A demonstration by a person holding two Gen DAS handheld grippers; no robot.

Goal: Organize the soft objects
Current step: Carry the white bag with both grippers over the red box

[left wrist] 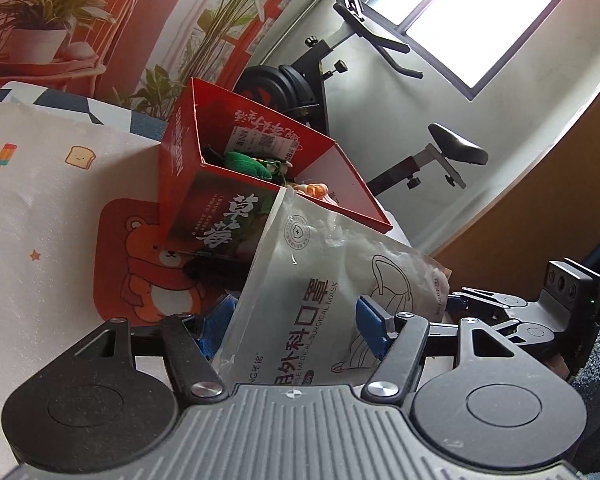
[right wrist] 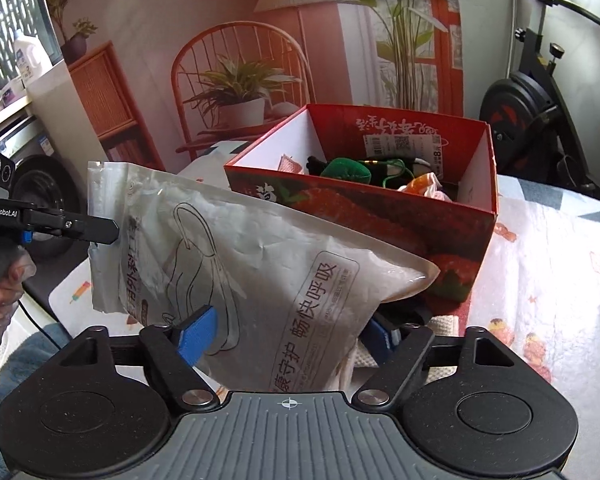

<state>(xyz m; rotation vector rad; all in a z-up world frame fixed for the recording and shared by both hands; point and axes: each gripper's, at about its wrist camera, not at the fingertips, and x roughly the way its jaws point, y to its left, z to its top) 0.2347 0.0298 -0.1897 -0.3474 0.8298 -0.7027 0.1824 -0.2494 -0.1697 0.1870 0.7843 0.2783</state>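
A clear plastic pack of surgical masks (left wrist: pixel 328 280) is held up between both grippers in front of a red cardboard box (left wrist: pixel 204 208). My left gripper (left wrist: pixel 296 320) is shut on one end of the pack. My right gripper (right wrist: pixel 288 336) is shut on the other end of the pack (right wrist: pixel 260 264). The left gripper also shows at the left of the right wrist view (right wrist: pixel 100 230), clamped on the pack's edge. The red box (right wrist: pixel 380 216) is open and holds a green plush (right wrist: pixel 346 168), an orange soft item (right wrist: pixel 420 184) and other soft things.
The box stands on a bed with a cartoon-print blanket (right wrist: pixel 548 280) and a bear-print mat (left wrist: pixel 140 272). An exercise bike (left wrist: pixel 380 92) stands behind the box. A printed backdrop with plants and a chair (right wrist: pixel 236 80) hangs behind. A washing machine (right wrist: pixel 40 184) is at far left.
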